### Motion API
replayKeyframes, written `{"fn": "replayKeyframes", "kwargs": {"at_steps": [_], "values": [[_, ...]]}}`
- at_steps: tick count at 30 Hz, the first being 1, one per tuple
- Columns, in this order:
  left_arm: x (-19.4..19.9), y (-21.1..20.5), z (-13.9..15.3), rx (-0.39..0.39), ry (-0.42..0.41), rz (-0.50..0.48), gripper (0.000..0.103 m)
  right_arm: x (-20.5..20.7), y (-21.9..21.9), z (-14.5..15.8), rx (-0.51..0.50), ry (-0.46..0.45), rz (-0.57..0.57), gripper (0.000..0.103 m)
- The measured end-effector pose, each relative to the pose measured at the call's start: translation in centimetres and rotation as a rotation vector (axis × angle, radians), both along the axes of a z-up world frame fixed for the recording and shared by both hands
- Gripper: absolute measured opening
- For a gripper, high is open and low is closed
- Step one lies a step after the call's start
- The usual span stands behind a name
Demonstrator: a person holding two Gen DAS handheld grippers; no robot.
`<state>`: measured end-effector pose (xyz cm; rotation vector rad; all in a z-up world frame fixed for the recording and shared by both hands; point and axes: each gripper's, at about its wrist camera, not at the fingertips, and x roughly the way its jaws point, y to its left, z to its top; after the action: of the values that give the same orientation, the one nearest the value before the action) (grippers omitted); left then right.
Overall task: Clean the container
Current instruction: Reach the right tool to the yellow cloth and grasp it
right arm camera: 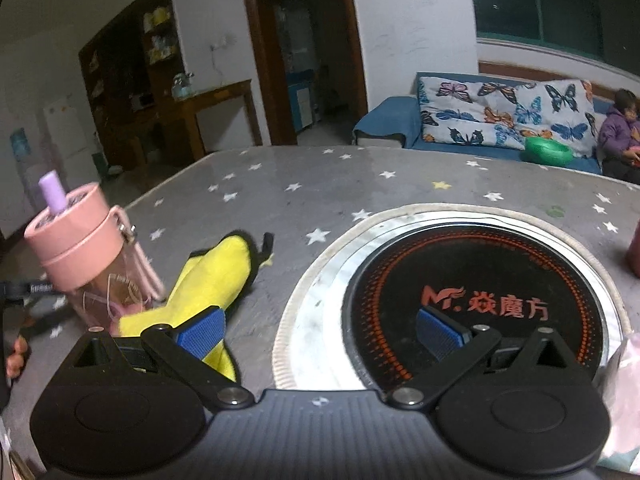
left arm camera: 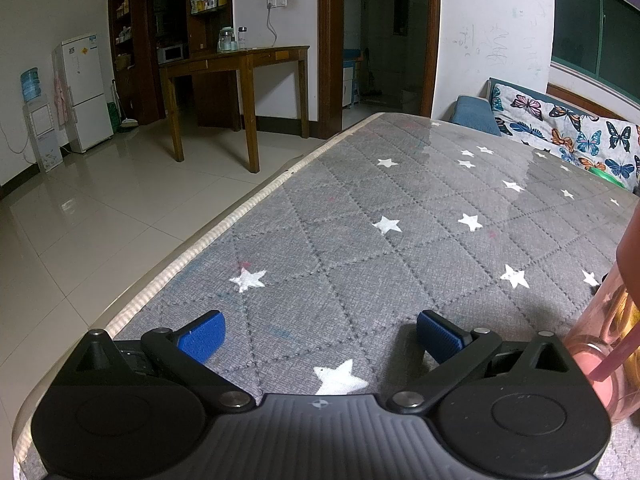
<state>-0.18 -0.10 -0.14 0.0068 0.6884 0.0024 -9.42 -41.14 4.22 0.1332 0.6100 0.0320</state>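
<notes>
While the pink bottle (right arm camera: 86, 256) stood upright at the tabletop's (right arm camera: 360, 184) left side, just touching the yellow cloth (right arm camera: 208, 284), your right tool (right arm camera: 320, 330) and left tool (left arm camera: 320, 334) both gaped, holding nothing. A careless reach could have tipped that tall bottle over, I'd judge.

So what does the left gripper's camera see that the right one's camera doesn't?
Only the left wrist view shows the white fridge sharply, the water dispenser and bare star-print table cover ahead of the open left gripper.

Only the right wrist view shows the yellow cloth, the round induction cooker, a green bowl and a seated person, with the open right gripper empty.

Both show the pink bottle, the butterfly cushions and the wooden table.
</notes>
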Motion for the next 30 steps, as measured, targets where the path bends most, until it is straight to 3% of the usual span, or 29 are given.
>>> {"fn": "replayKeyframes", "kwargs": {"at_steps": [7, 14, 19, 24, 30], "values": [[0.0, 0.0, 0.0, 0.0, 0.0, 0.0, 0.103, 0.6, 3.6, 0.1, -0.016, -0.006, 0.096, 0.103], [0.1, 0.0, 0.0, 0.0, 0.0, 0.0, 0.103, 2.4, 5.8, -1.5, -0.018, 0.049, 0.125, 0.102], [0.4, 0.1, -0.2, 0.0, 0.0, 0.0, 0.103, 3.1, 6.2, -2.5, -0.004, 0.092, 0.123, 0.091], [0.4, 0.1, -0.2, -0.001, 0.0, 0.0, 0.103, 2.7, 6.8, -2.5, 0.003, 0.08, 0.138, 0.071], [0.3, 0.3, -0.1, -0.007, 0.0, -0.004, 0.103, 2.5, 7.4, -2.1, -0.01, 0.066, 0.148, 0.068]]}}
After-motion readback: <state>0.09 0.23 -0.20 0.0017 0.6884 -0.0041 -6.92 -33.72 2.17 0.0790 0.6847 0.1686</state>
